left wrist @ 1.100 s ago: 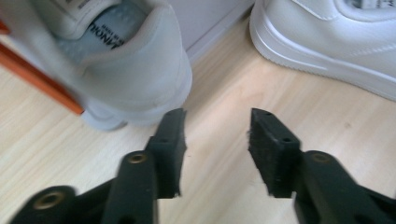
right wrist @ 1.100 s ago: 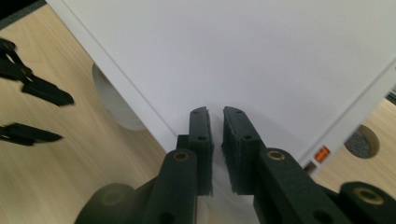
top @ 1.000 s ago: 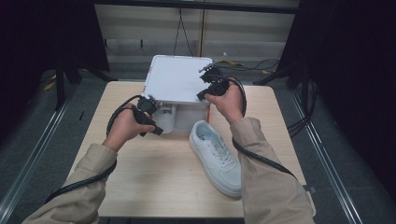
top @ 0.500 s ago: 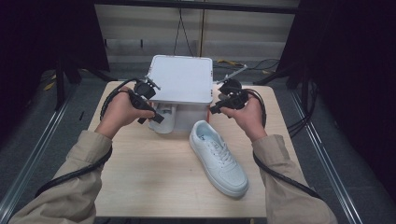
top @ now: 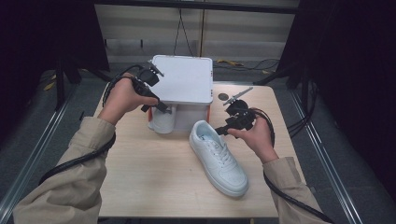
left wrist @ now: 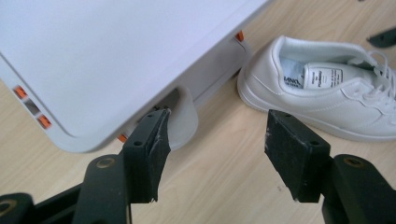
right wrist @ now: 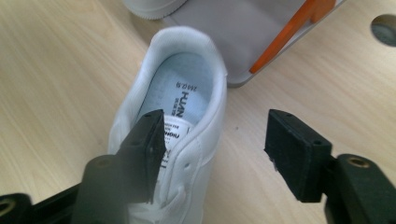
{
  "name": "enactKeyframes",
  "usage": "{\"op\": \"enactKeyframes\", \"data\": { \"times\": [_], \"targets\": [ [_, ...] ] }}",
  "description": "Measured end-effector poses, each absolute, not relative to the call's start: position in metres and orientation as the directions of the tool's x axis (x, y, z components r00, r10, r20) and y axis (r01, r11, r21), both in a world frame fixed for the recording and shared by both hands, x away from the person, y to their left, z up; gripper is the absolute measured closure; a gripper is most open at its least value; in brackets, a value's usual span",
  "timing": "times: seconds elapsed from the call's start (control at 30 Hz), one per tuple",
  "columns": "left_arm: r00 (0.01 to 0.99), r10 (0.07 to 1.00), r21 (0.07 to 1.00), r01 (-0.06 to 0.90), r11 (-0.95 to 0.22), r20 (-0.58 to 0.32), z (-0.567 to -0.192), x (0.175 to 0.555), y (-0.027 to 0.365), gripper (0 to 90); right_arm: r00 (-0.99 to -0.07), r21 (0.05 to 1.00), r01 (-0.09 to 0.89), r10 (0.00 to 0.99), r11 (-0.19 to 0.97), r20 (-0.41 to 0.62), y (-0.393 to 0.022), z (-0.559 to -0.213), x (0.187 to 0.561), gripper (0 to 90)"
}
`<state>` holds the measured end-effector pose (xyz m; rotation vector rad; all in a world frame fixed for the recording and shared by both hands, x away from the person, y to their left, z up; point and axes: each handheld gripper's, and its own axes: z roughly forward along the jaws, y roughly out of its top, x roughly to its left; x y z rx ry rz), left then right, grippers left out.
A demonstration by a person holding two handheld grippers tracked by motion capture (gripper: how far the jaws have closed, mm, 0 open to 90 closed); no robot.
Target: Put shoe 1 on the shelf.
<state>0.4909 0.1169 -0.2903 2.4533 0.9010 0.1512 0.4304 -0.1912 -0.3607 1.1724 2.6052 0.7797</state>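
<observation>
A white storage box with a flat white lid (top: 184, 79) stands at the back middle of the table. A second white shoe (top: 162, 122) pokes out under its front left corner, also seen as a rounded white end (left wrist: 184, 116). A white sneaker (top: 217, 156) lies on the table in front, heel toward the box. My left gripper (top: 161, 106) hangs open at the box's front left corner, its jaws (left wrist: 217, 128) having widened with nothing between them. My right gripper (top: 222, 130) hovers over the sneaker's heel (right wrist: 182, 93); its jaws (right wrist: 215, 128) have just been opening and press on nothing.
The box shows orange clips (left wrist: 44, 121) and an orange strip (right wrist: 289, 32) on its grey side. A round hole (top: 224, 96) sits in the wooden table (top: 140, 177) right of the box. Black cables trail from both grippers. Dark floor and rails surround the table.
My right gripper left the lid's front right edge, moved right and down to the sneaker's heel, and opened. My left gripper rose beside the box's front left corner.
</observation>
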Motion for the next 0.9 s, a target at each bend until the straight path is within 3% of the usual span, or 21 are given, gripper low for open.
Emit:
{"op": "enactKeyframes", "data": {
  "times": [0.17, 0.37, 0.53, 0.63, 0.77, 0.9],
  "targets": [
    [0.759, 0.646, 0.523, 0.582, -0.623, -0.076, -0.289, 0.503, 0.115, 39.1, -0.678, 0.511, 0.649, 0.733, 0.564, 0.052, -0.193, -0.37, 0.424, 24.7],
    [0.758, 0.648, 0.512, 0.587, -0.627, -0.077, -0.294, 0.518, 0.106, 39.6, -0.7, 0.496, 0.638, 0.712, 0.589, 0.055, -0.193, -0.376, 0.416, 24.4],
    [0.744, 0.663, 0.505, 0.602, -0.618, -0.076, -0.297, 0.528, 0.098, 45.9, -0.715, 0.486, 0.626, 0.697, 0.609, 0.048, -0.192, -0.377, 0.412, 24.4],
    [0.732, 0.679, 0.496, 0.612, -0.616, -0.06, -0.297, 0.535, 0.096, 53.8, -0.717, 0.485, 0.626, 0.695, 0.61, 0.052, -0.192, -0.378, 0.411, 25.4],
    [0.71, 0.702, 0.468, 0.64, -0.609, -0.058, -0.299, 0.543, 0.095, 75.1, -0.717, 0.488, 0.627, 0.695, 0.607, 0.057, -0.191, -0.38, 0.411, 25.8],
    [0.685, 0.727, 0.449, 0.666, -0.596, -0.052, -0.306, 0.549, 0.096, 84.3, -0.724, 0.486, 0.624, 0.686, 0.612, 0.065, -0.187, -0.383, 0.411, 25.9]
  ]
}}
